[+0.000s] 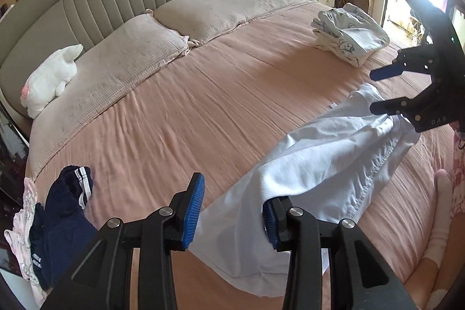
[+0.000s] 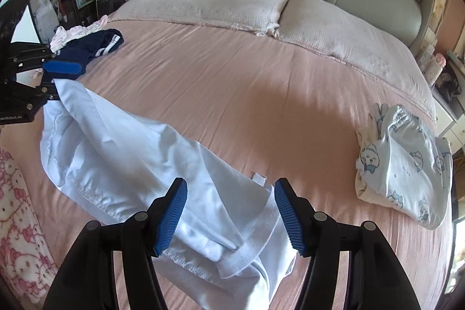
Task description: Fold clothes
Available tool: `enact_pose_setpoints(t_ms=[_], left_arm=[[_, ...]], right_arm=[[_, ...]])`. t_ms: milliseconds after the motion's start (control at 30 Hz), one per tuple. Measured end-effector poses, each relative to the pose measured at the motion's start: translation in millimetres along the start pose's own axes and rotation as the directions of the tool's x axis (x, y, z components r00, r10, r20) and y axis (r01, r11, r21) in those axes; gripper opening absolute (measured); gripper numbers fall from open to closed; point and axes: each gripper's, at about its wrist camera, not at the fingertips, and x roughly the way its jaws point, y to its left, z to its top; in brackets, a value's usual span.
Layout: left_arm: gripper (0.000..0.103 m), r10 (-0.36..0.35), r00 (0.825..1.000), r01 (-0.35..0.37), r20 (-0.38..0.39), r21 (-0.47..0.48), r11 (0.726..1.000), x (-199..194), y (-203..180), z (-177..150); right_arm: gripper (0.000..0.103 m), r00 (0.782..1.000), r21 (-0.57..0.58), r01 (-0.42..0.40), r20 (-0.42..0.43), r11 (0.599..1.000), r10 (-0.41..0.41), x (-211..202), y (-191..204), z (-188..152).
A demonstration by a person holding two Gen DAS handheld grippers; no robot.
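A pale blue garment (image 1: pixel 316 161) lies crumpled across the near part of the pink bed (image 1: pixel 221 95). My left gripper (image 1: pixel 232 215) is open, and one end of the garment drapes over its right finger. My right gripper (image 2: pixel 231 214) is open over the garment's other end (image 2: pixel 162 161), with cloth lying between the fingers. In the left wrist view the right gripper (image 1: pixel 377 90) hangs open at the garment's far end. In the right wrist view the left gripper (image 2: pixel 55 83) is open at the left edge.
A folded stack of printed white clothes (image 1: pixel 348 37) sits at the bed's right side. A dark navy garment with white stripes (image 1: pixel 66 211) and a pink one (image 1: pixel 20 240) lie at the left edge. Two pillows (image 1: pixel 162 28) and a white plush toy (image 1: pixel 49 77) lie by the headboard.
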Motion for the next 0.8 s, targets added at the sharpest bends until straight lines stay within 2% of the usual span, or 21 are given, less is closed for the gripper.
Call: enact_pose_setpoints(t_ms=[67, 133, 167, 233, 333, 433, 567, 600, 700, 800], left_arm=[[0.035, -0.039, 0.999, 0.038, -0.014, -0.046, 0.998, 5.3, 2.7, 4.0], [0.035, -0.103, 0.995, 0.102, -0.011, -0.09, 0.991, 4.2, 1.7, 6.3], [0.035, -0.121, 0.993, 0.119, -0.01, -0.102, 0.988, 3.2, 1.0, 6.5], [0.035, -0.144, 0.99, 0.142, -0.007, -0.121, 0.983, 1.8, -0.3, 6.7], [0.035, -0.166, 0.986, 0.167, 0.02, -0.17, 0.971, -6.0, 5.6, 6.1], [0.035, -0.112, 0.993, 0.115, 0.022, -0.195, 0.974, -15.5, 16.0, 0.4], [0.038, -0.071, 0.997, 0.067, -0.019, -0.171, 0.983, -21.4, 19.2, -11.9], [0.041, -0.074, 0.997, 0.069, -0.032, -0.144, 0.987, -21.7, 14.4, -14.2], [0.041, -0.078, 0.994, 0.076, -0.074, -0.029, 0.997, -20.9, -6.5, -22.1], [0.041, -0.079, 0.989, 0.092, -0.129, 0.098, 0.991, -19.8, -26.4, -33.9]], right_arm=[[0.062, 0.995, -0.032, -0.096, -0.014, 0.995, 0.095, 2.2, 12.8, 0.5], [0.062, 0.988, -0.139, -0.151, -0.016, 0.979, 0.151, -0.4, 40.5, 0.9], [0.062, 0.991, -0.207, -0.13, -0.012, 0.97, 0.13, -0.1, 55.8, 0.5], [0.07, 0.999, -0.309, -0.034, 0.018, 0.951, 0.041, 8.5, 79.4, 0.3], [0.071, 0.998, -0.356, 0.056, 0.053, 0.933, -0.04, 31.0, 98.7, 4.7], [0.071, 0.988, -0.317, 0.148, 0.085, 0.937, -0.127, 39.1, 92.7, 13.9], [0.071, 0.984, -0.138, 0.122, 0.145, 0.983, -0.102, 9.1, 50.8, 23.8], [0.071, 0.982, -0.108, 0.113, 0.164, 0.988, -0.094, 0.2, 42.5, 23.5], [0.071, 0.977, -0.053, 0.094, 0.199, 0.994, -0.082, -20.5, 26.5, 18.2], [0.071, 0.988, -0.053, 0.049, 0.149, 0.997, -0.041, -23.4, 17.8, 6.7]])
